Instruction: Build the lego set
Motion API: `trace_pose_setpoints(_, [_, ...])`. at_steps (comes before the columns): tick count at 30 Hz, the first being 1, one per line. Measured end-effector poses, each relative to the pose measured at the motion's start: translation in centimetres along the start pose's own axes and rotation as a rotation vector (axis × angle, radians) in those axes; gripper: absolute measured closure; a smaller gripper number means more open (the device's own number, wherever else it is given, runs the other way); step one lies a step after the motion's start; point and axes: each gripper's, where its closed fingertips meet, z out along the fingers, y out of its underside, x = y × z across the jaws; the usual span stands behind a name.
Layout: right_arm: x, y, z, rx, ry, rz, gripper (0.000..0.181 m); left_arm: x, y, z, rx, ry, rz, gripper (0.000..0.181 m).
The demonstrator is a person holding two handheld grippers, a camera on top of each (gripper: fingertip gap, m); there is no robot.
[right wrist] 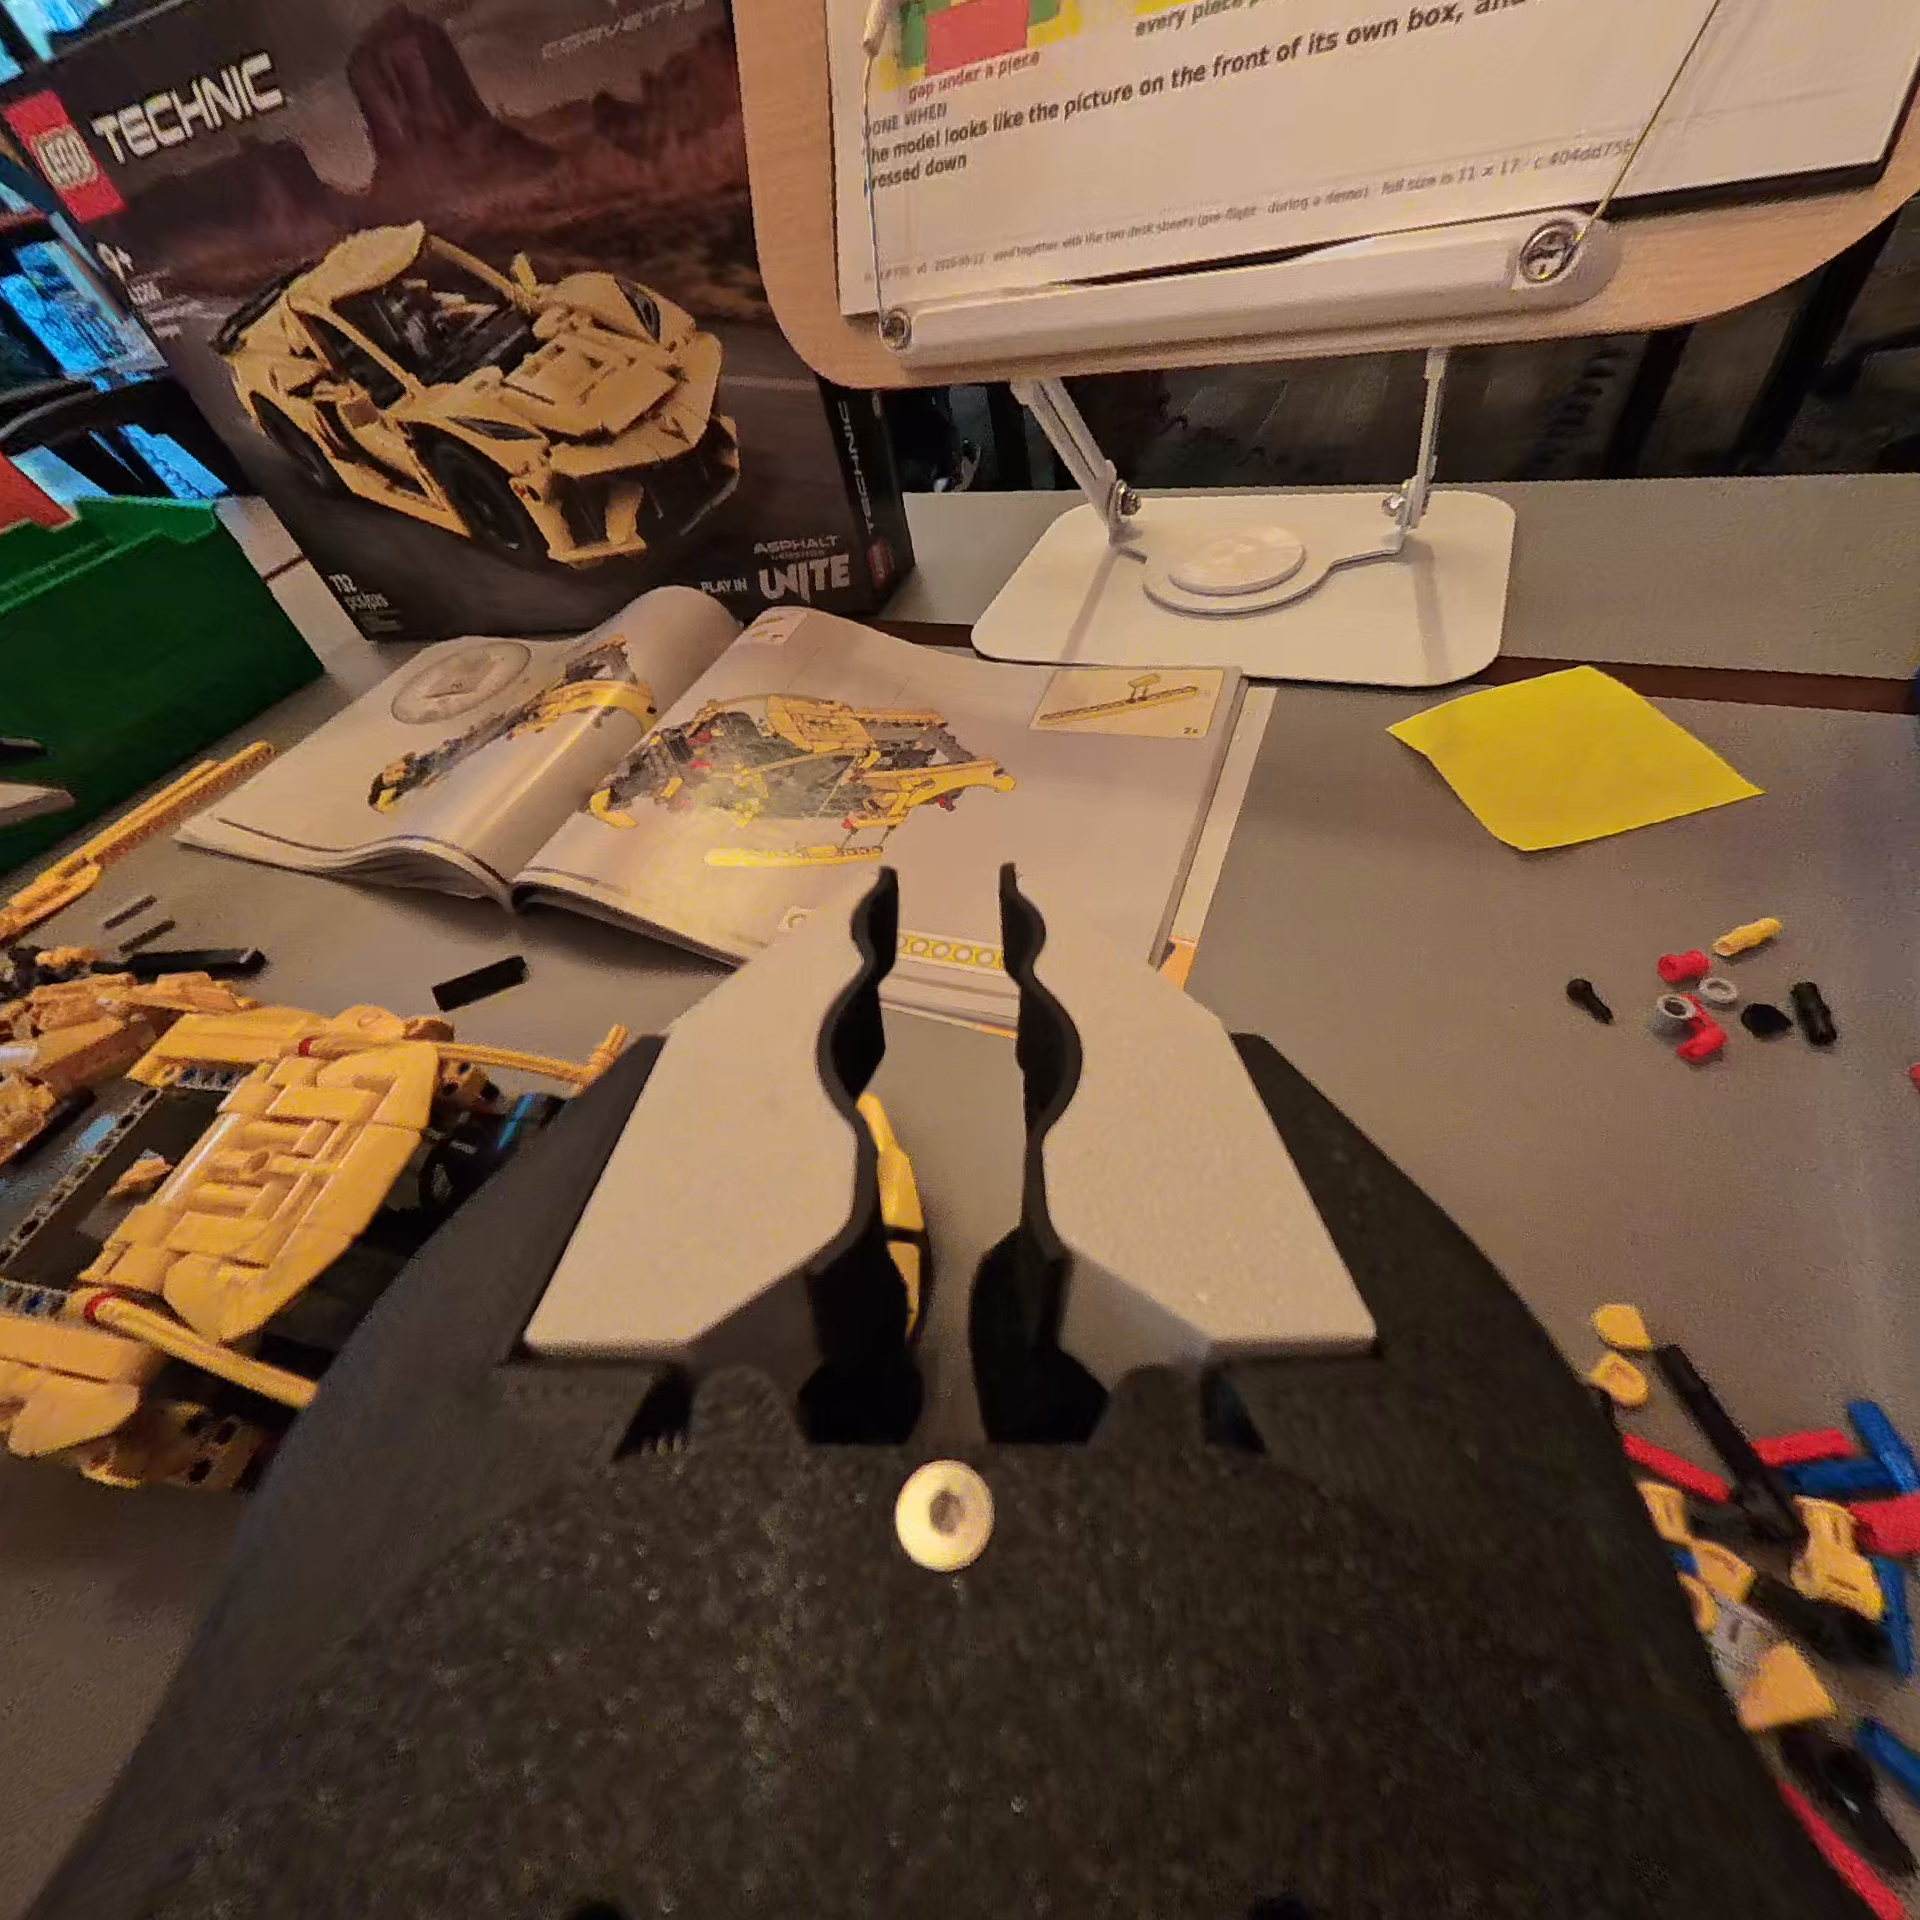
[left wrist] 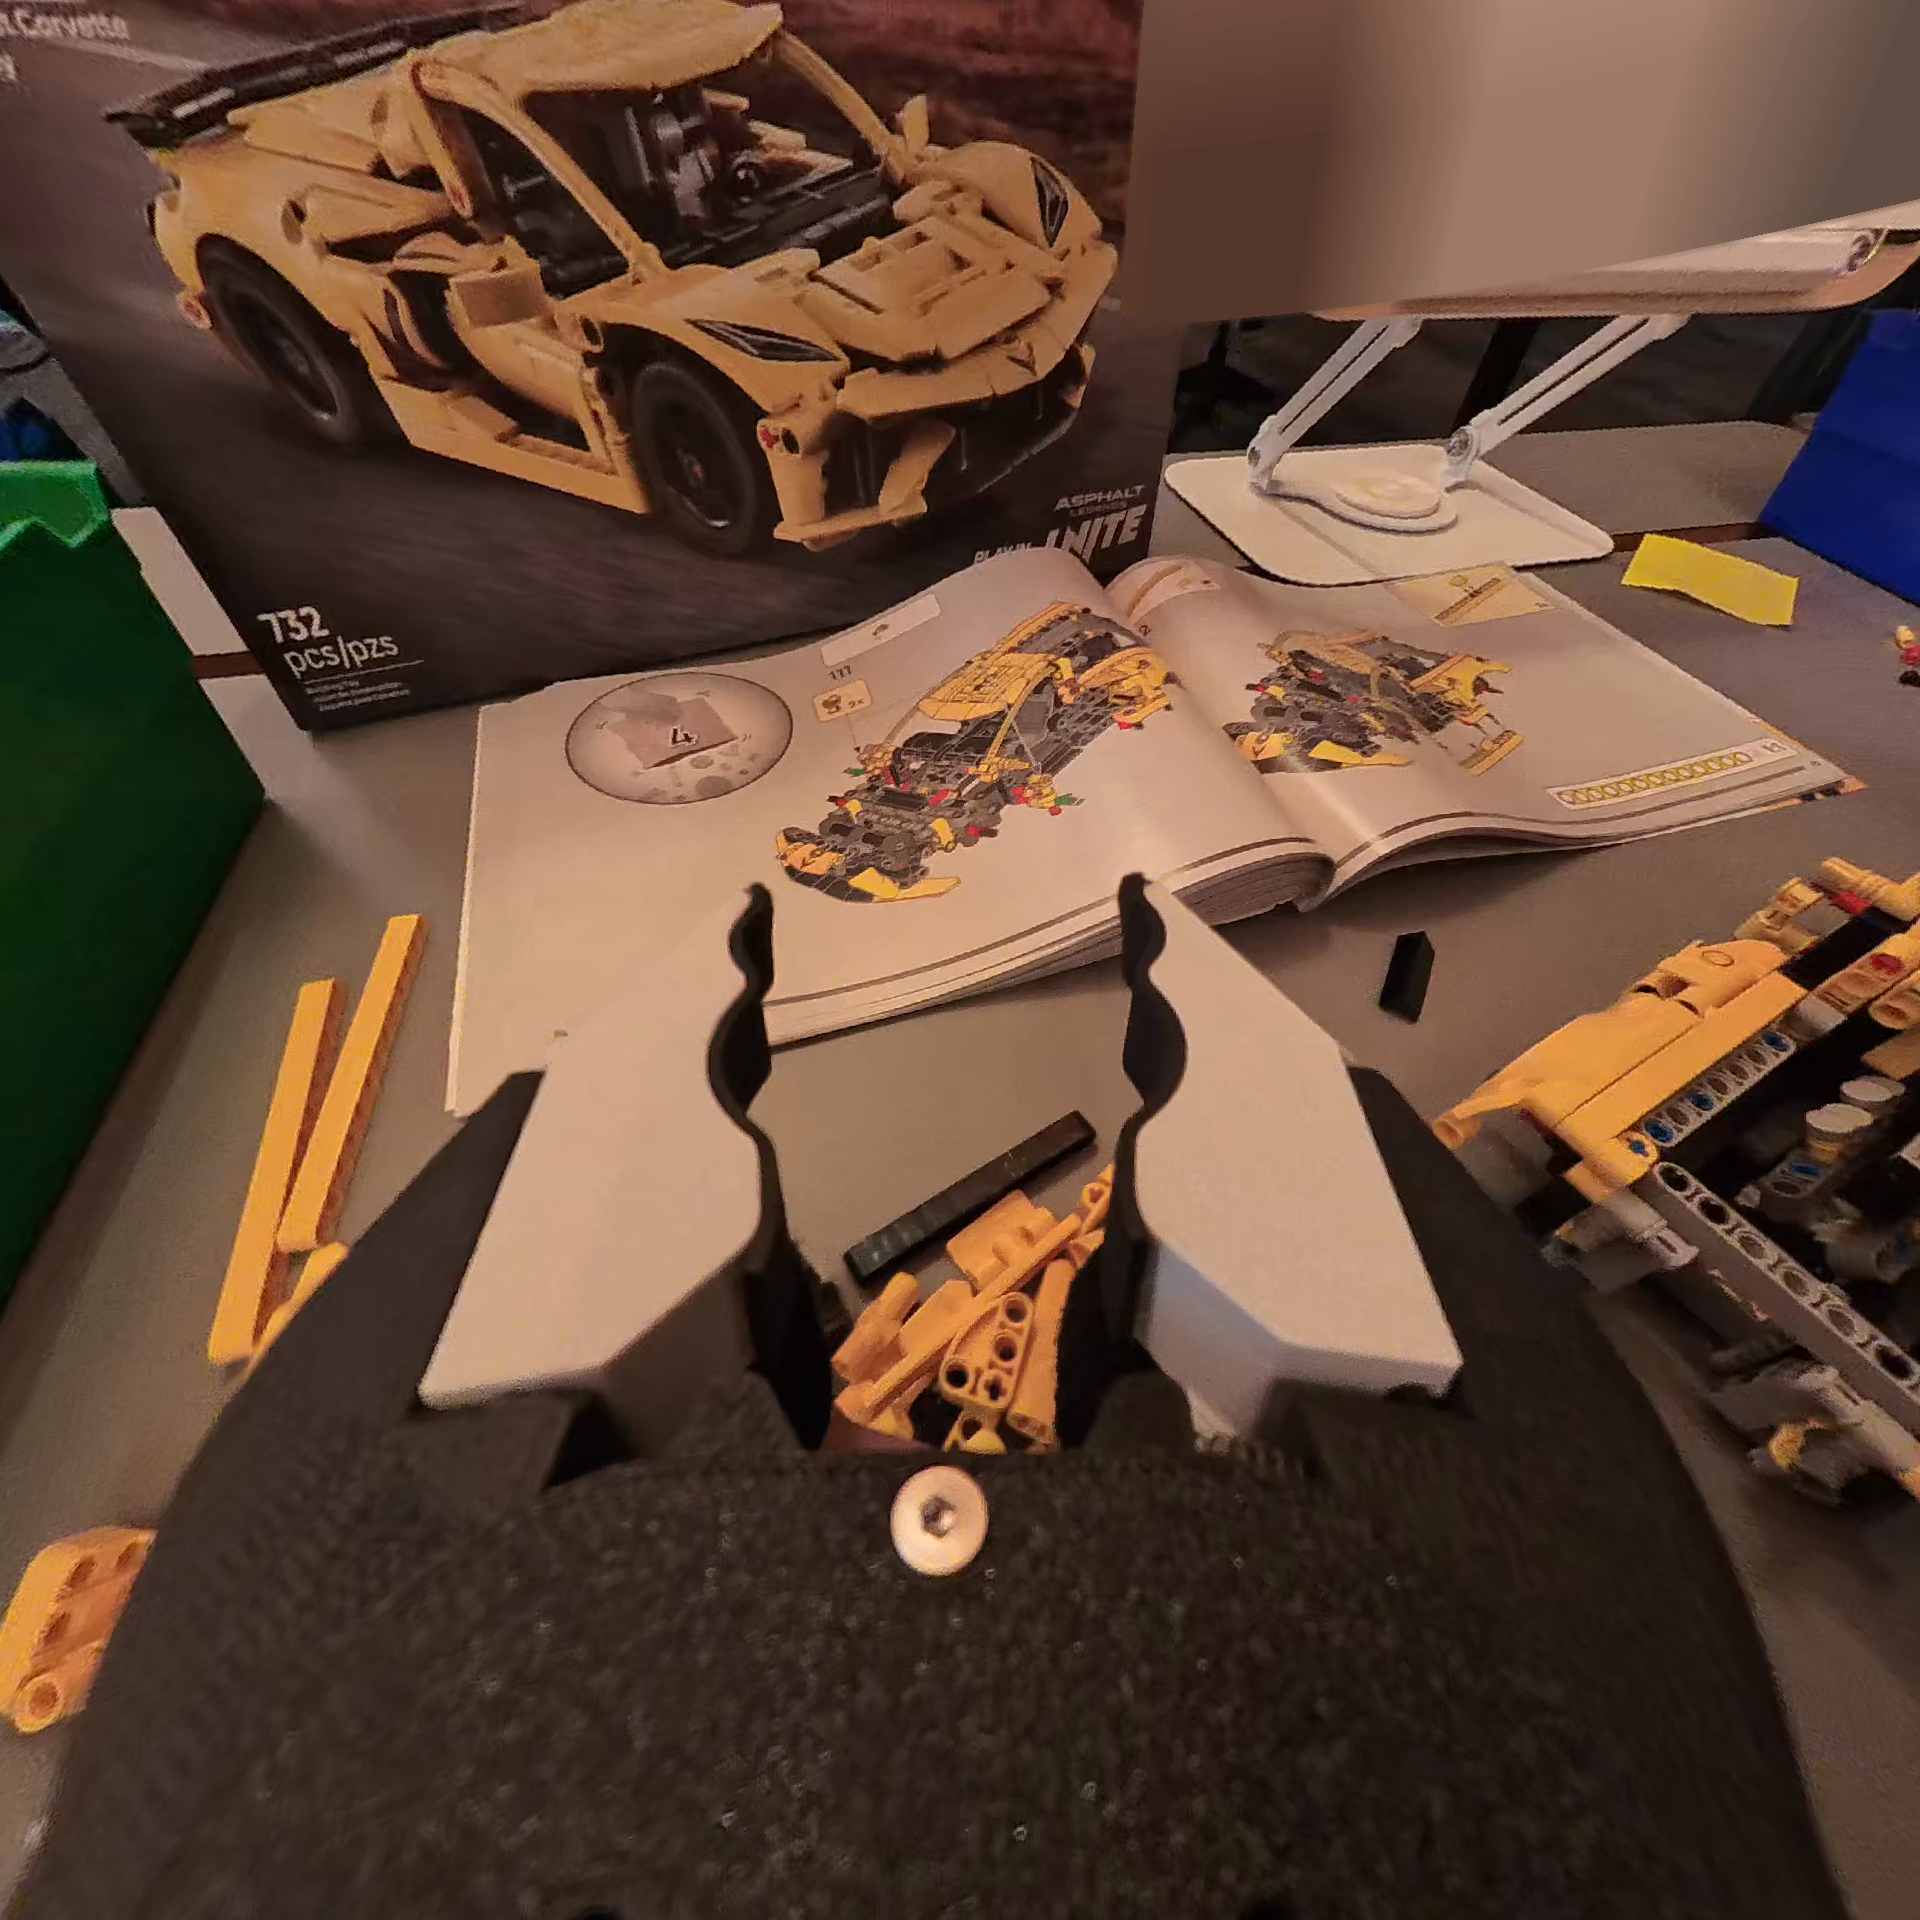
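The half-built yellow and black brick car model (left wrist: pixel 1704 1174) lies on the grey table (left wrist: pixel 1558 935) at about three o'clock in the left wrist view, its long grey perforated beam running from ten toward four o'clock. The left gripper (left wrist: pixel 945 914) has its grey fingers spread wide and holds nothing; it hangs over a small heap of loose yellow beam pieces (left wrist: pixel 977 1320) and a flat black strip (left wrist: pixel 971 1195) whose long axis runs from seven to one o'clock between the fingers. Two long yellow beams (left wrist: pixel 312 1122) lie side by side at nine o'clock, and the open instruction booklet (left wrist: pixel 935 790) lies at twelve, before the printed set box (left wrist: pixel 582 343). In the right wrist view the same model (right wrist: pixel 239 1195) sits at nine o'clock, just beside the right gripper (right wrist: pixel 940 894). These fingers stand close but not pressed together, and a curved yellow piece (right wrist: pixel 899 1195) shows in the gap; whether it is pinched or merely lies below I cannot tell. Small red, black and grey pins (right wrist: pixel 1714 997) lie scattered at three o'clock, more mixed pieces (right wrist: pixel 1787 1538) at four. By my judgement the model lies between the two grippers, and the left one is nearer the loose beams.
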Motion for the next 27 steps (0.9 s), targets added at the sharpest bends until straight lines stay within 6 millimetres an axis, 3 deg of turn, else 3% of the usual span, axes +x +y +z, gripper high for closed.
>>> trace_pose_setpoints(12, [-1.8,2.6,2.5,-0.105,-0.011,-0.084,0.169,-0.6,0.9,0.2,-0.047,-0.025,0.024,0.119])
trace_pose_setpoints(23, [-0.7,3.4,2.5,-0.160,0.034,-0.097,0.167,-0.3,1.2,0.4,-0.067,-0.009,0.015,0.119])
trace_pose_setpoints(27, [0.1,4.8,2.5,-0.240,0.068,-0.108,0.157,-0.2,1.4,0.7,-0.079,-0.010,0.031,0.120])
